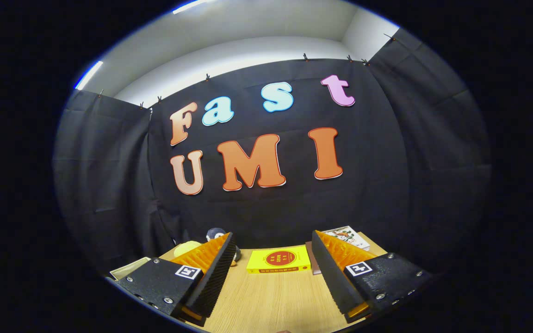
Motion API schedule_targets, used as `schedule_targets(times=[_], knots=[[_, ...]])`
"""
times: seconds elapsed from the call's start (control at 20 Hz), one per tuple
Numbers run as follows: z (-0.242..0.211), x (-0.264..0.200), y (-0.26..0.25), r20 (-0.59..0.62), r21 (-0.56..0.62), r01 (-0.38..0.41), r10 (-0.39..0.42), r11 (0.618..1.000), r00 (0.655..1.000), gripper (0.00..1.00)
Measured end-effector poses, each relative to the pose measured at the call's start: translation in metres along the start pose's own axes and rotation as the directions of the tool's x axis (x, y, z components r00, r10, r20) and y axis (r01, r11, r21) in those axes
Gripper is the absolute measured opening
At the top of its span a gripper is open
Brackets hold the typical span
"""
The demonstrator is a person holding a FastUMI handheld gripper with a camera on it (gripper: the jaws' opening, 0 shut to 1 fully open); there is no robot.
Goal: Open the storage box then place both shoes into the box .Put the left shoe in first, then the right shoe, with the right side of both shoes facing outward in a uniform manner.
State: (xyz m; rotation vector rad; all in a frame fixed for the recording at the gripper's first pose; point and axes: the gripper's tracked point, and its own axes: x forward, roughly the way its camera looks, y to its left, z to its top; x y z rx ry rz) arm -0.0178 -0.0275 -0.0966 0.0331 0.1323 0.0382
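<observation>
Tool point(273, 259) released, ridged black fingers point(213, 277) spread, gripping nothing | beyond them a yellow flat book point(279, 265) on the pale wooden surface point(271, 300) | we see neither storage box nor shoes ahead; bearing unknown

Single fisheye view riding on the gripper point(273, 270), looking forward along its spread fingers. Sits low, close over the wooden table point(271, 300), faces the booth's black cloth wall, tilted slightly upward so ceiling shows above.

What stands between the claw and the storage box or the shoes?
I cannot tell: the open claw faces a wooden table where a yellow book lies just ahead, between the fingers. This is neither box nor shoe.
</observation>
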Motion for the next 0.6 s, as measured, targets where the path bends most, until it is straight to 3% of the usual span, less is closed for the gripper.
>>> schedule_targets(times=[0.2, 0.6], knots=[[0.017, -0.008, -0.003, 0.082, -0.028, -0.003, 0.006, 1.000, 0.997, 0.98], [0.035, -0.011, 0.002, 0.110, 0.000, -0.017, 0.017, 1.000, 0.994, 0.98]])
